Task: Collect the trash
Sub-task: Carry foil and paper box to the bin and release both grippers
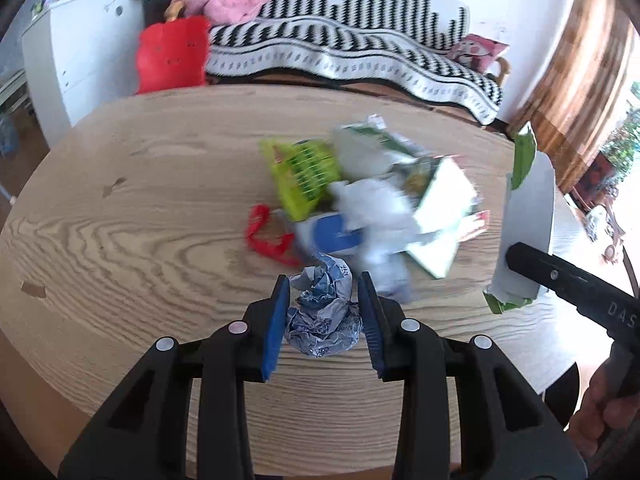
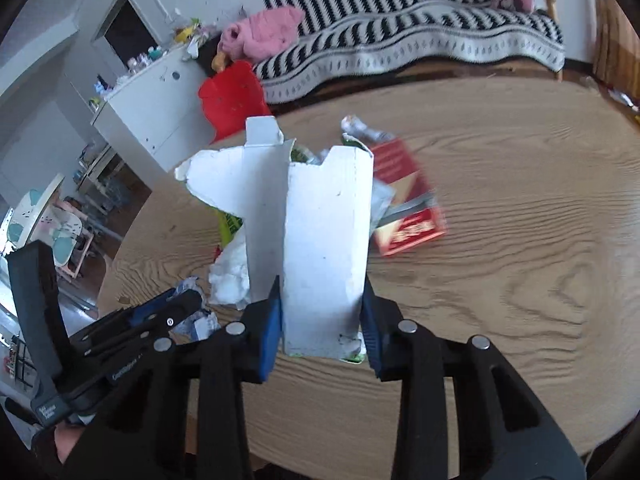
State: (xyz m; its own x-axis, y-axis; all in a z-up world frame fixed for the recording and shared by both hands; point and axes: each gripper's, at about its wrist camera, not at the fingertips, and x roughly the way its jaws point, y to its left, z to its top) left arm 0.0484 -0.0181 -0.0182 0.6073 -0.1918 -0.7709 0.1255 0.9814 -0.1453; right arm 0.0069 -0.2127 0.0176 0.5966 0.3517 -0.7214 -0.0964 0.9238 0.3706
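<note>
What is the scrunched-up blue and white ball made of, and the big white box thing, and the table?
The crumpled blue-and-white wrapper looks like thin plastic film: shiny, sharply creased, with print on it. The torn white carton seems to be matte cardboard, folded in stiff panels with a ragged edge. The light-brown oval table shows wood grain; solid wood or printed veneer, I cannot tell.

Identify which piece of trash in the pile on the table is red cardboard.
The red box at the pile's right edge; the other red item is a thin crumpled wrapper on the pile's left.
</note>
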